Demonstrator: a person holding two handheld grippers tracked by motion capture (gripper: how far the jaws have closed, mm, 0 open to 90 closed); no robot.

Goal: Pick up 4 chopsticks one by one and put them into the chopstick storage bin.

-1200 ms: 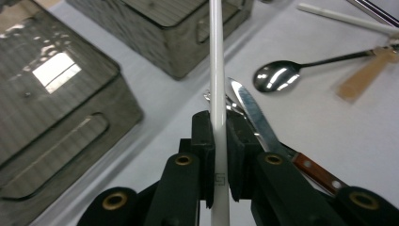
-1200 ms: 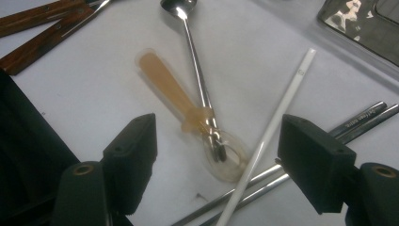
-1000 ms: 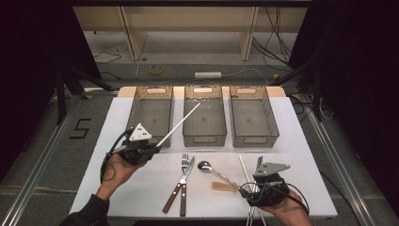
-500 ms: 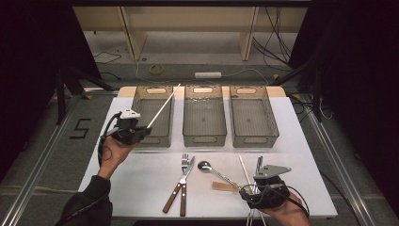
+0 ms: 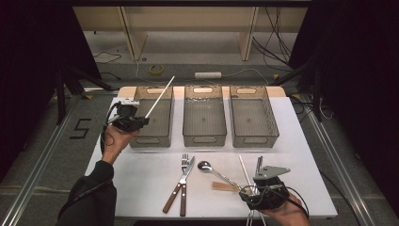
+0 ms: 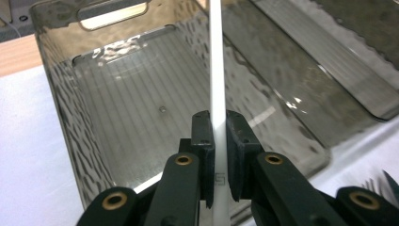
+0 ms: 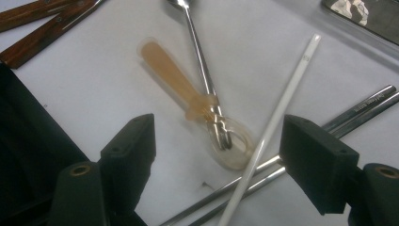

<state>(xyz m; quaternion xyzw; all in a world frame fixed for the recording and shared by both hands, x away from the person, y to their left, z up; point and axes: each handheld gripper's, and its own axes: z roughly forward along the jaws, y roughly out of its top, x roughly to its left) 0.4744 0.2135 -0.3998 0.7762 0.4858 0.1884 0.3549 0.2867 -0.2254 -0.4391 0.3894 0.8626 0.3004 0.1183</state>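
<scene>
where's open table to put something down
Bare table lies left of the fork, and right of the three bins. All bins look empty. It is crowded by the right gripper: spoon, white stick, metal straws.

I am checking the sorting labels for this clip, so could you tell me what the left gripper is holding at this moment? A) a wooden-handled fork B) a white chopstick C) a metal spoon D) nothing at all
B: the left gripper has its jaws closed on the white chopstick, which rises above the leftmost grey bin, while the fork and the spoon lie on the table.
</scene>
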